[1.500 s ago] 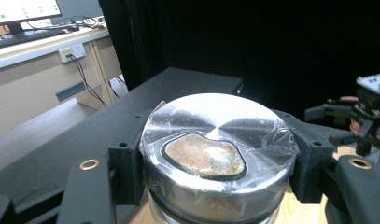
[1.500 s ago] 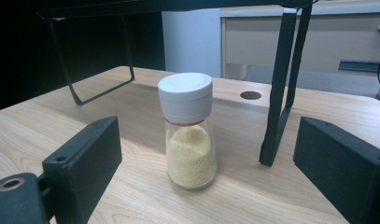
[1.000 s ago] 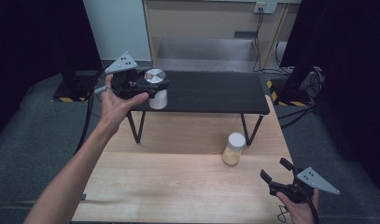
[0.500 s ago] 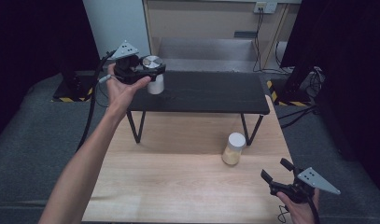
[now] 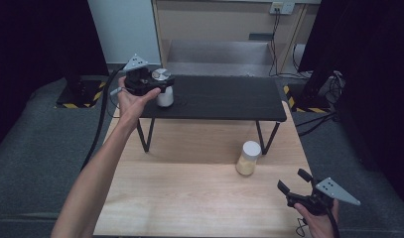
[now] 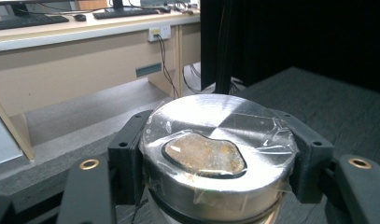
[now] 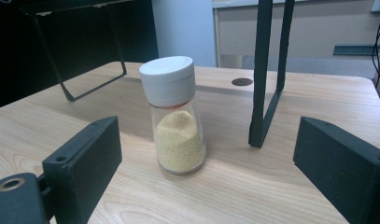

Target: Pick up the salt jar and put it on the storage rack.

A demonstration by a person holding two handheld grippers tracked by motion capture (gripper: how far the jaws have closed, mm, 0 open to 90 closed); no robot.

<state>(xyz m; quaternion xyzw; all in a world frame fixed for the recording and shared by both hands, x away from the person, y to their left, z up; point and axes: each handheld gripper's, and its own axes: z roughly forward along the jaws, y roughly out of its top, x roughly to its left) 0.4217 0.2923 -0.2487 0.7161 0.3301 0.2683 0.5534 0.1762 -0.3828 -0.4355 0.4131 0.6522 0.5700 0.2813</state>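
High view first: over the last second the left hand-held gripper (image 5: 159, 85) has slid back along the black shelf (image 5: 224, 99), from roughly its front-left corner toward 11 o'clock of the frame, and the metal-lidded jar (image 5: 163, 89) has gone with it; my read is the jar is being carried or repositioned on the raised shelf, not let go yet. The right hand-held gripper (image 5: 295, 182) hasn't budged at about 5 o'clock, down at the near right corner of the bench (image 5: 189, 188).

Left gripper view: the jaws are clamped on both sides of the jar's shiny lid (image 6: 215, 140) (there's clear film stuck over the top and a brownish patch in the middle); so the jar sits dead centre between the jaws, touching both.

Right gripper view: the jaws stand wide apart with nothing in them; the white-capped shaker of yellow grains (image 7: 175, 114) stands upright on the bench straight ahead at 12 o'clock, near but untouched, just beside the shelf's leg (image 7: 267, 74).
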